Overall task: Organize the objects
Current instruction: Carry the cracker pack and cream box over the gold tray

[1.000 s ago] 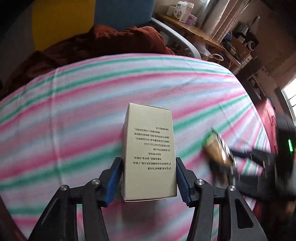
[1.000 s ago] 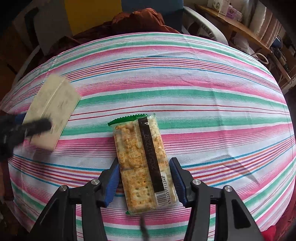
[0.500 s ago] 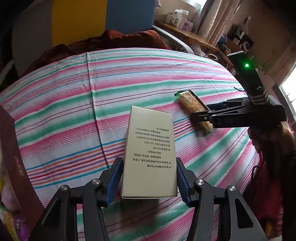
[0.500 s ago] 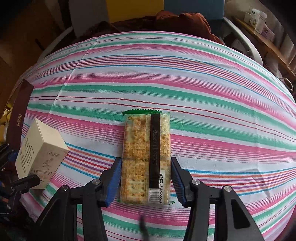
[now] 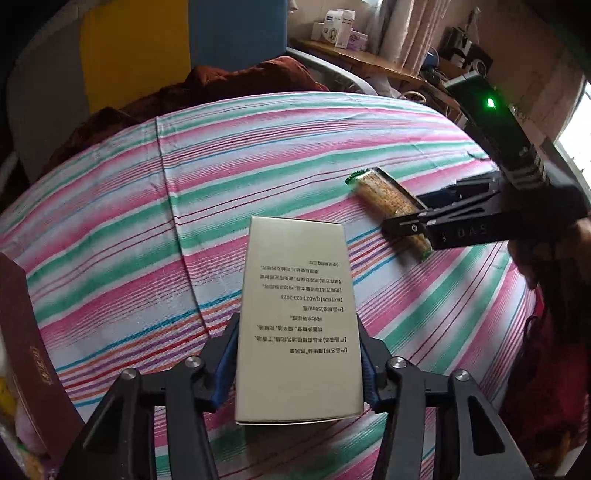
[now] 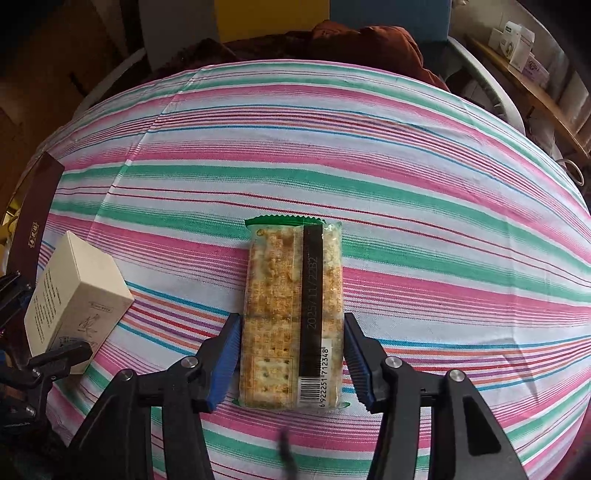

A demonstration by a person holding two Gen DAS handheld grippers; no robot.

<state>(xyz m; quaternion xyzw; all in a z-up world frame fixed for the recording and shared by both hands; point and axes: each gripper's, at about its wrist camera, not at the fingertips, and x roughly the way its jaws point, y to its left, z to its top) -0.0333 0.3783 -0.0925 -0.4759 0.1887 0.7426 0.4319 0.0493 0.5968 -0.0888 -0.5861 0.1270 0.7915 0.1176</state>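
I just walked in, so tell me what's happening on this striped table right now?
A person works two handheld grippers. The left gripper clamps a cream box, its jaws just closing further. The right gripper straddles a cracker packet, its jaws just easing apart with a slight gap showing. A maroon box sits at the striped tablecloth's left edge.

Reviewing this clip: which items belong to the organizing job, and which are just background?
In the job:
cream cardboard box, held in left gripper
clear cracker packet with green ends, between right gripper jaws

Lying about:
striped cloth
rust-brown blanket
white boxes on wooden shelf
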